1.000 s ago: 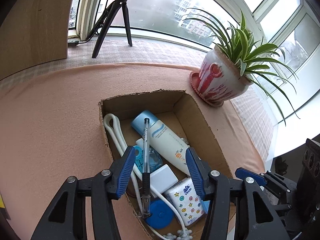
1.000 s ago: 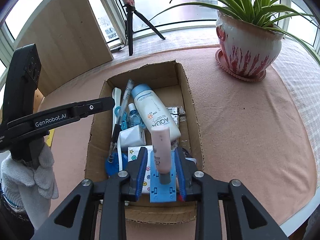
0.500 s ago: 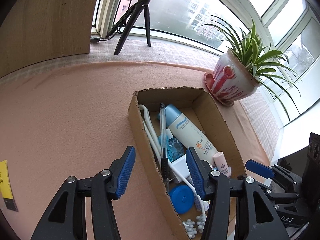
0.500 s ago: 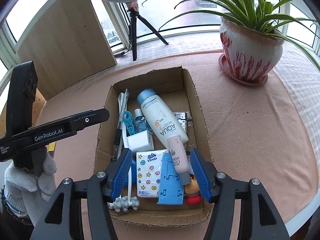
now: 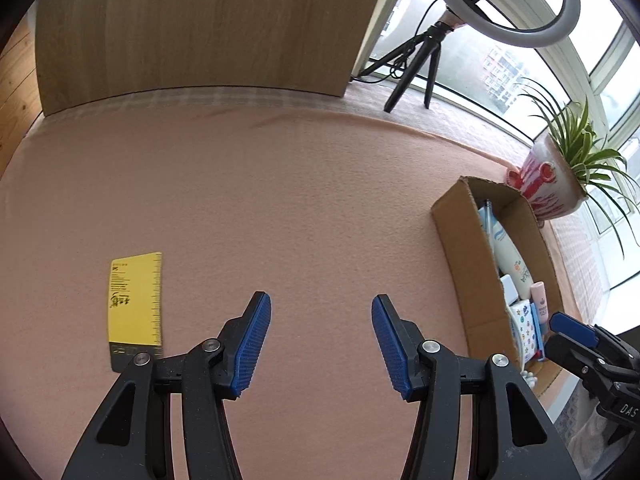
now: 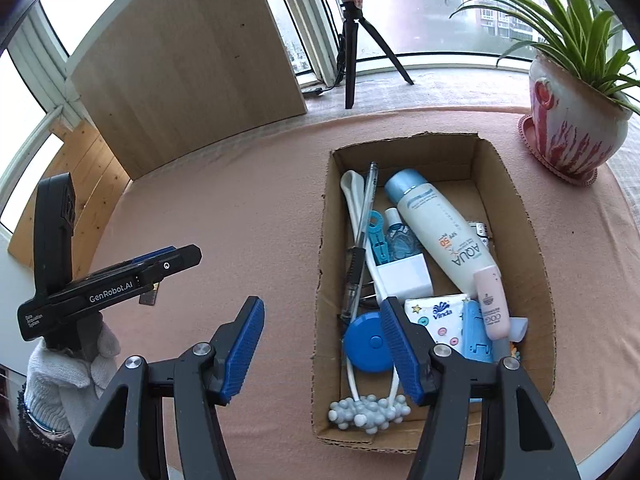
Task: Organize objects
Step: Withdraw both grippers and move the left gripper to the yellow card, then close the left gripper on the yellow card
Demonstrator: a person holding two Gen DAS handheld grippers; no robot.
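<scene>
Left wrist view: left gripper [image 5: 321, 340] fingers spread, empty, over pink worktop [image 5: 280, 208]; right gripper [image 6: 322, 346] likewise beside the cardboard box [image 6: 536, 240].

- potted spider plant [image 6: 576, 120] in a red-and-white pot, on a pink saucer, 2 o'clock in right wrist view
- ring light on black tripod [image 6: 352, 40], 12 o'clock, on the sill
- wooden board [image 5: 200, 28] upright at 11 o'clock
- pink tablecloth [image 5: 260, 208] covers the table
- window [image 6: 432, 8] behind, buildings outside
</scene>
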